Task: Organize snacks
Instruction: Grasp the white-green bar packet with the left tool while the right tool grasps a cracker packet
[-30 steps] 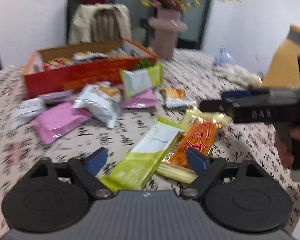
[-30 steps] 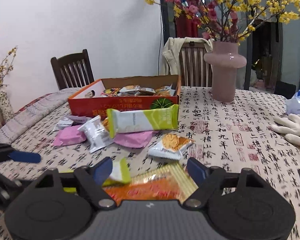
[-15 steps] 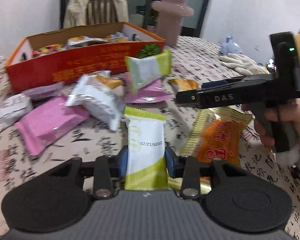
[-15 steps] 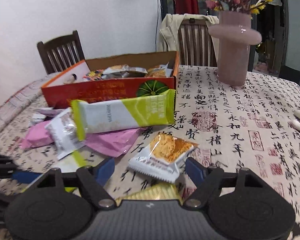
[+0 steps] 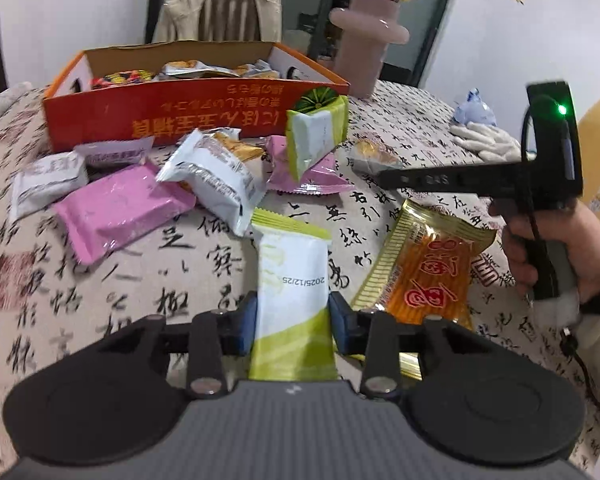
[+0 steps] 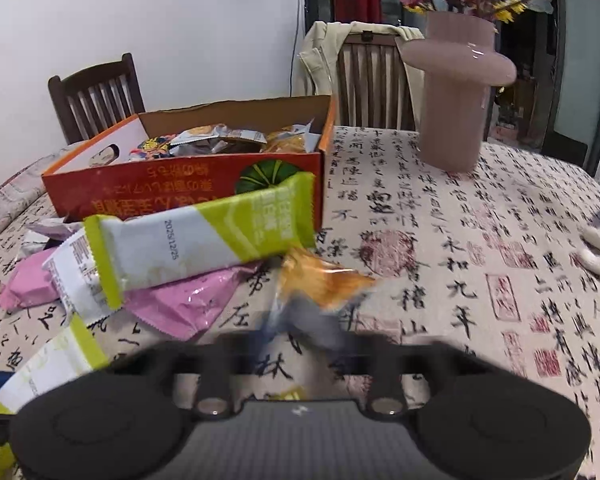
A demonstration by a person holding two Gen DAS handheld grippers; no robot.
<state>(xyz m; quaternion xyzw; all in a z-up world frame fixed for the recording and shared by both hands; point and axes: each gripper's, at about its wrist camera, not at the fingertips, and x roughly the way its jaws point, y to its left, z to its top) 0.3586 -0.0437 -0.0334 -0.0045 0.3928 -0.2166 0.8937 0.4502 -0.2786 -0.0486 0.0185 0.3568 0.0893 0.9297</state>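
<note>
Left gripper (image 5: 292, 318): both blue pads clamped on the sides of the white-and-lime-green snack bar wrapper (image 5: 290, 280), lower centre of the left wrist frame. Wrapper points away from the camera, date stamp up, far end over the calligraphy-print tablecloth (image 5: 172, 264).

Right gripper (image 6: 304, 340): its jaws have just been closing and are now pinched together on the near end of the small white pouch with an orange biscuit picture (image 6: 320, 284), centre of the right wrist frame. Fingers are motion-blurred there. In the left wrist view the same gripper comes in from the right edge, held by a hand (image 5: 560, 248).

Gold-and-orange foil packet (image 5: 428, 268) lies flat just right of the held bar. Orange cardboard box (image 6: 188, 184), already holding snacks, sits upper left in both views. 2nd white-and-green bar (image 6: 196, 236) leans against its front, over pink wrappers (image 6: 188, 300). Pink vase (image 6: 456, 92) stands upper right.
</note>
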